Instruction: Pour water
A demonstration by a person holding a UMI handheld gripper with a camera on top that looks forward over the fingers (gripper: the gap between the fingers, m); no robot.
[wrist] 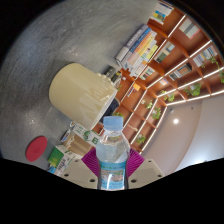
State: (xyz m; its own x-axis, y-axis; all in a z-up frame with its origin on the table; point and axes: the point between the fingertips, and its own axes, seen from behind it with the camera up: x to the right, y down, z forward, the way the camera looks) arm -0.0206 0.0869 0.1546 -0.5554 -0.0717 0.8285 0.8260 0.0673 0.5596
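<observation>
Clear plastic bottle (113,150) with a blue cap is sitting tight between the pink pads of the tool (112,172).

Both fingers are pressing on it while the view is tipping sideways. A cream cup (82,93) is waiting just beyond, so tipping slowly over its open top looks best. A red lid (37,148) is lying on the grey tabletop (70,40), and lit shelves (175,60) are filling the room behind.

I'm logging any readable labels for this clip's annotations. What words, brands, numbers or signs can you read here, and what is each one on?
None can be read.
Water bottle, held tilted between the gripper fingers: its label band is too blurred to read.
Cream mug: plain, no text visible.
Items on the shelves: packaging too small and blurred to read.
</observation>
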